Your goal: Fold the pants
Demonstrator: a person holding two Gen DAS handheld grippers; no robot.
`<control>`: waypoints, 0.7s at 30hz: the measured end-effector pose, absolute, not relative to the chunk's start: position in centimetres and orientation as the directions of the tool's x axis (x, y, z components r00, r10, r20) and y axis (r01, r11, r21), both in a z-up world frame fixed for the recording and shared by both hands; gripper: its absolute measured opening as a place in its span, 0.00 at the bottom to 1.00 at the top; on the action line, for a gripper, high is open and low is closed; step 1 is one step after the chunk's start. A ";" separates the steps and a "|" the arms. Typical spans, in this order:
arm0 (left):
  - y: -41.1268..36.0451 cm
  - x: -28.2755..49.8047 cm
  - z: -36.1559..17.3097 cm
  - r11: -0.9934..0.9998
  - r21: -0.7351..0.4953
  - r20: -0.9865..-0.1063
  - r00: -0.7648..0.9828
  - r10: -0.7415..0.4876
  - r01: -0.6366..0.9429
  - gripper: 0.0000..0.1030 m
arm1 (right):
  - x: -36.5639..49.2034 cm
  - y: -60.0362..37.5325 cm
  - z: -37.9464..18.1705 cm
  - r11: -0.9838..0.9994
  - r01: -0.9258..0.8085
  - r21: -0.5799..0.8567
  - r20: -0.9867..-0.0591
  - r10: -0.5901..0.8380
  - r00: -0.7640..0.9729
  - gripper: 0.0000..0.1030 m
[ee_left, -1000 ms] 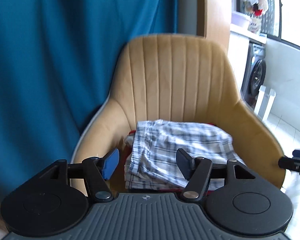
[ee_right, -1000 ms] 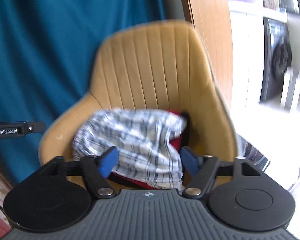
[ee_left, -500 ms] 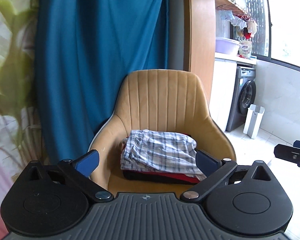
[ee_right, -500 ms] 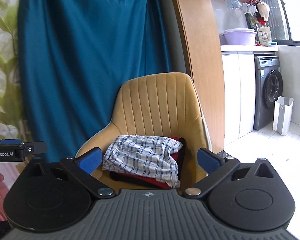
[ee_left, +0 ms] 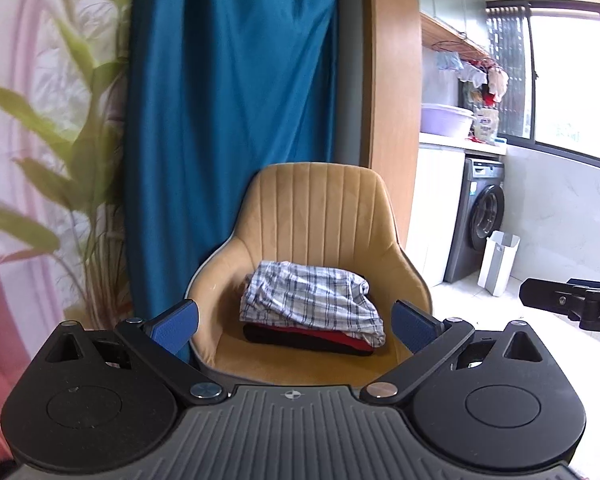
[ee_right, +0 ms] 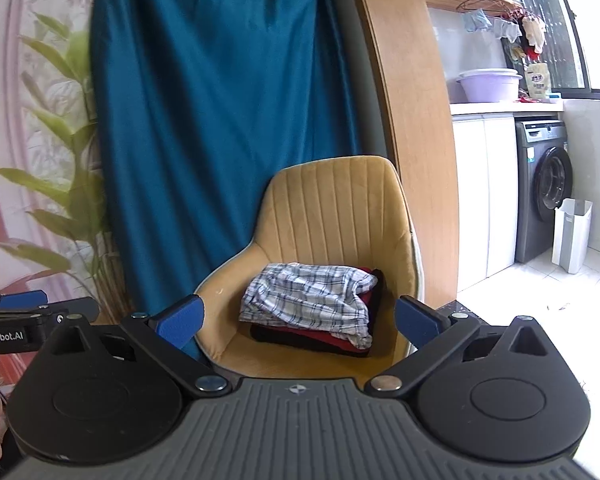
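Folded blue-and-white plaid pants (ee_left: 314,300) lie on top of a stack of folded red and black clothes (ee_left: 312,340) on the seat of a tan chair (ee_left: 320,216). The pants also show in the right wrist view (ee_right: 310,300), on the same chair (ee_right: 336,208). My left gripper (ee_left: 296,326) is open and empty, held back from the chair with its blue pads wide apart. My right gripper (ee_right: 298,320) is open and empty too, at a similar distance. Neither touches the pants.
A teal curtain (ee_left: 228,120) hangs behind the chair, with a wooden panel (ee_left: 392,92) to its right. A green plant (ee_left: 60,184) stands at the left. A washing machine (ee_left: 482,224) and a white bin (ee_left: 498,262) stand at the right on a tiled floor.
Both grippers have pulled back from the chair and opened wider. The plaid pants stay on the stack and look smaller in both views.
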State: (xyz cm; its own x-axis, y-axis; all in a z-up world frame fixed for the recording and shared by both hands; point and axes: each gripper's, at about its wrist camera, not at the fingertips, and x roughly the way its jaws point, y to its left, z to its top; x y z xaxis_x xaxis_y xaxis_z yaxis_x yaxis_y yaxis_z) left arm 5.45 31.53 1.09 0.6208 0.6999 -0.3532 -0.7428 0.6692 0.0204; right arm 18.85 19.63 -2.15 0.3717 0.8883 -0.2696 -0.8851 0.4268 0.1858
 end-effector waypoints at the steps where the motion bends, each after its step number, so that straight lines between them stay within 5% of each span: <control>1: 31.3 5.2 1.0 0.662 0.019 -0.353 0.615 0.705 -0.749 1.00 | 18.6 19.4 -2.1 0.423 -0.887 0.186 -0.266 0.890 0.369 1.00; 21: 29.3 3.4 1.6 0.626 0.042 -0.313 0.585 0.748 -0.778 1.00 | 17.5 18.6 -1.5 0.408 -0.894 0.183 -0.241 0.901 0.361 1.00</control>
